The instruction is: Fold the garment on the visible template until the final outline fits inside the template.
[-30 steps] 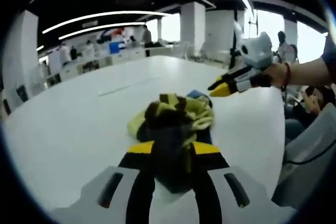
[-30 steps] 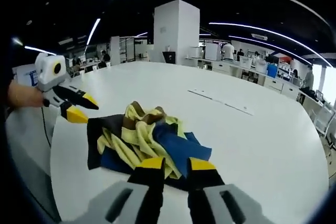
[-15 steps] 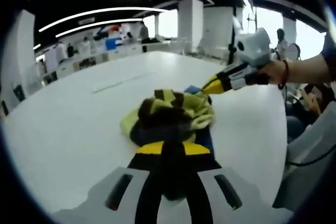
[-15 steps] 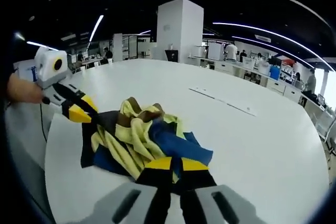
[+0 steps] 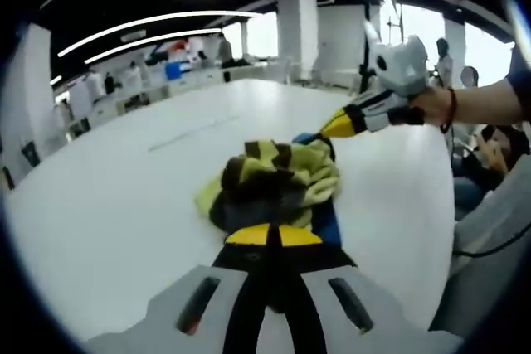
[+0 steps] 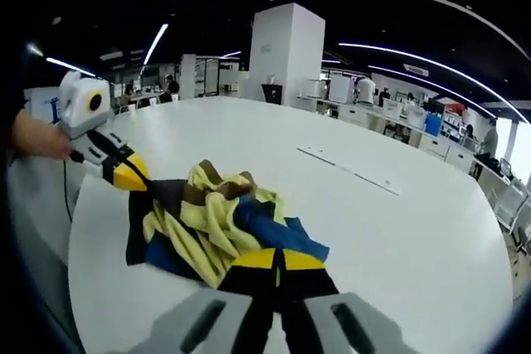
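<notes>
Soft knit garment [image 5: 278, 184] [image 6: 217, 223], crumpled into a rumpled heap on smooth white table [image 5: 124, 196] [image 6: 398, 230]. Blocks of pale yellow, dark blue, black and brown; folds loose and overlapping, no flat outline.

In left gripper view: left gripper [image 5: 271, 236] directly at near edge of heap, yellow-tipped black fingers [image 5: 249, 235] pressed together with dark cloth pinched between them. Clamped on garment. Heap extends away from fingertips, long axis running roughly forward along the fingers. Right gripper [image 5: 336, 126] entering from the right, held by a hand [image 5: 427, 105], yellow tip touching far right edge of heap at the blue patch.

In right gripper view: right gripper [image 6: 279, 260] at near edge of heap, fingers closed to a thin line over blue and black fabric. Clamped on garment. Garment spreads left and forward from fingertips, long axis slanting toward left gripper [image 6: 129, 176], whose yellow tip meets the black corner at far left. Black panel lying flatter than the rest.

Thin pale strip [image 6: 348, 170] flat on table well beyond fingertips, to the right. No containers.
</notes>
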